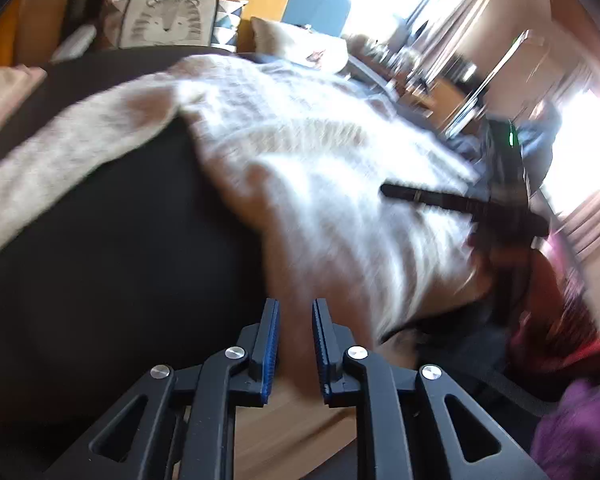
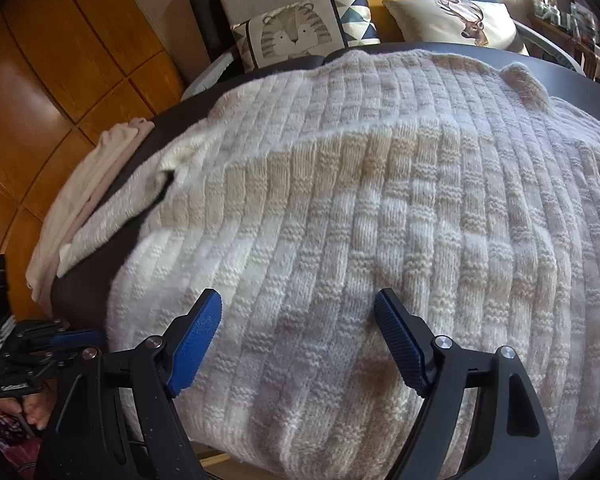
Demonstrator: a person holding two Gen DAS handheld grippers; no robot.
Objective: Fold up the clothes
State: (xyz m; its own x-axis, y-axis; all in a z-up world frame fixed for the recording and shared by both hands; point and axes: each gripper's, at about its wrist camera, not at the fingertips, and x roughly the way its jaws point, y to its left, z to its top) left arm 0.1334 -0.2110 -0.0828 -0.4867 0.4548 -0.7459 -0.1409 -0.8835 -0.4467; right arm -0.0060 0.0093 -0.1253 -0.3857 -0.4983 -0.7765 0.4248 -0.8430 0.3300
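Note:
A cream cable-knit sweater (image 2: 380, 200) lies spread flat over a dark round table (image 2: 84, 292), one sleeve trailing off to the left (image 1: 60, 152). My right gripper (image 2: 298, 304) stands open just above the sweater's near part, its blue pads wide apart with nothing pinched. One of its black fingers (image 1: 420, 196) shows over the knit in the left wrist view. My left gripper (image 1: 296, 308) is at the sweater's near hem, blurred, its pads a narrow gap apart and not pressing on the cloth. It also shows at the table's left edge (image 2: 76, 338).
A folded beige garment (image 2: 80, 208) lies on the table's far left rim. Tiger cushion (image 2: 296, 36) and deer cushion (image 2: 456, 20) sit behind the table. Wooden cupboard doors (image 2: 40, 100) stand to the left. A person's hand (image 2: 36, 408) and purple clothing (image 1: 572, 420) are close by.

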